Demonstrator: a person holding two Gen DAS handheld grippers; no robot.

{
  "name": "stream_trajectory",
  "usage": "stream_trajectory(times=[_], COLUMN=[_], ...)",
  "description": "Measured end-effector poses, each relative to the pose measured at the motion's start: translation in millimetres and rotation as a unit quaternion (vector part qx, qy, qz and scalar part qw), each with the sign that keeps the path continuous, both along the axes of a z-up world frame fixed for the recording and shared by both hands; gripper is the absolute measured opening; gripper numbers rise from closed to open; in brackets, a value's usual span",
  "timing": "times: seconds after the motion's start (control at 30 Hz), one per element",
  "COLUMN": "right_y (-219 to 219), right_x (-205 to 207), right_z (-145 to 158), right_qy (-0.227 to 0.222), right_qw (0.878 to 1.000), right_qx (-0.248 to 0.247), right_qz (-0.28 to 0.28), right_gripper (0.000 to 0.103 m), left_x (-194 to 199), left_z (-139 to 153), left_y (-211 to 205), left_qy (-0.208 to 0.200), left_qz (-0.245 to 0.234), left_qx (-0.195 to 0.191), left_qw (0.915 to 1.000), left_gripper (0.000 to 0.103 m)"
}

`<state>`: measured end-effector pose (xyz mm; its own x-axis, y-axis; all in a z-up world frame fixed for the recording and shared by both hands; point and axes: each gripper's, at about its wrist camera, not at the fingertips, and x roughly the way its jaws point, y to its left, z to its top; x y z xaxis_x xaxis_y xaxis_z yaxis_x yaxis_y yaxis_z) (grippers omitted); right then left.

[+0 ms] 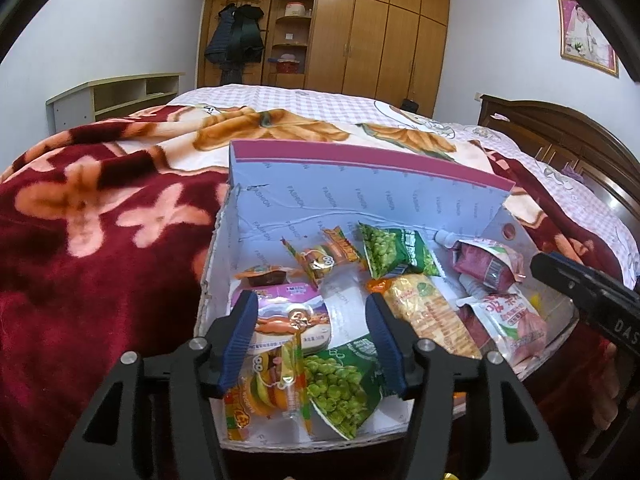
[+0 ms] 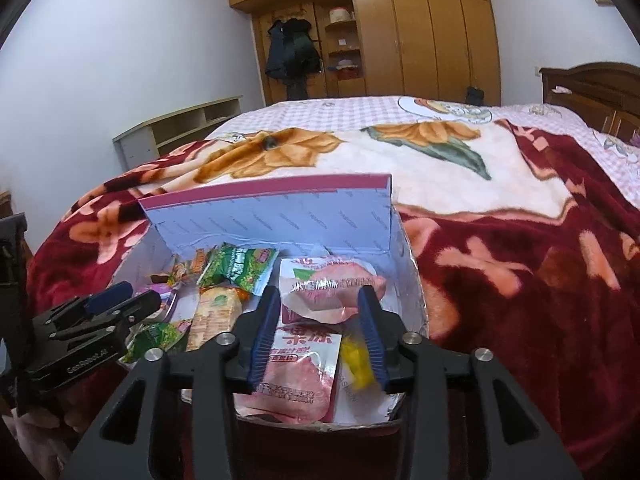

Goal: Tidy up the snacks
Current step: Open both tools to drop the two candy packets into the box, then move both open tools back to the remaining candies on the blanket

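The left tongs [image 1: 310, 336] fill the lower centre of the left wrist view, black frames with ribbed blue pads, spread wide and gripping nothing. Between and below the pads lie a glossy green pea packet [image 1: 340, 388], a clear crinkled burger-gummy packet [image 1: 260, 392] and a purple-lidded jelly cup [image 1: 288, 316]. To the right of them lies a yellow biscuit pack [image 1: 432, 320].

The right tongs [image 2: 318, 340], built the same, sit at lower centre of the right wrist view, also spread and empty. Framed between their pads are a shiny pink jelly pouch [image 2: 296, 376] and, above it, a second pink pouch [image 2: 332, 288]; a small yellow sweet [image 2: 356, 360] shows just inside the right pad. Whether the pads touch any packet cannot be told.

All the snacks lie loose in an open cardboard box [image 1: 320, 196] with pale blue printed lining, a magenta rim and its back flap upright. At its far side rest another green pea packet [image 1: 396, 252] and an orange sachet [image 1: 340, 248]. The box sits on a plush dark red floral blanket [image 1: 100, 240] spread over a bed [image 2: 340, 112] with a pink checked sheet.
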<state>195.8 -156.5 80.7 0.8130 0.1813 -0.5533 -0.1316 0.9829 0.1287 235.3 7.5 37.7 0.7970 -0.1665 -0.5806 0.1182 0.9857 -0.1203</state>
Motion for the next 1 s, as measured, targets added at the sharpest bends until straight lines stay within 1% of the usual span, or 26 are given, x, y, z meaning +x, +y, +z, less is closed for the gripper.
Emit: stream_trajectory(times=[0.17, 0.27, 0.37, 0.53, 0.7, 0.87, 1.0], right_y=[2, 2, 4, 8, 10, 14, 13], right_x=[-9, -16, -21, -31, -45, -62, -77], right_z=[10, 14, 15, 15, 17, 22, 26], right_qy=[-0.011, -0.015, -0.011, -0.005, -0.002, 0.005, 0.004], right_qw=[1.0, 1.0, 1.0, 1.0, 1.0, 1.0, 1.0], right_qx=[0.005, 0.007, 0.006, 0.007, 0.019, 0.008, 0.011], right_qz=[0.004, 0.003, 0.005, 0.009, 0.017, 0.021, 0.024], right_gripper=[0.048, 0.05, 0.05, 0.05, 0.05, 0.05, 0.05], left_x=[-4, -8, -14, -28, -47, -63, -78], left_z=[4, 7, 10, 20, 30, 32, 33], left_y=[2, 3, 2, 3, 4, 4, 4], left_qy=[0.004, 0.008, 0.01, 0.004, -0.002, 0.007, 0.009], left_qz=[0.004, 0.008, 0.013, 0.016, 0.014, 0.016, 0.014], left_qx=[-0.011, -0.014, -0.006, -0.005, -0.003, 0.001, -0.001], left_qw=[0.9999, 0.9998, 0.9998, 0.9999, 0.9999, 0.9998, 0.9999], left_gripper=[0.066, 0.067, 0.067, 0.067, 0.067, 0.067, 0.067])
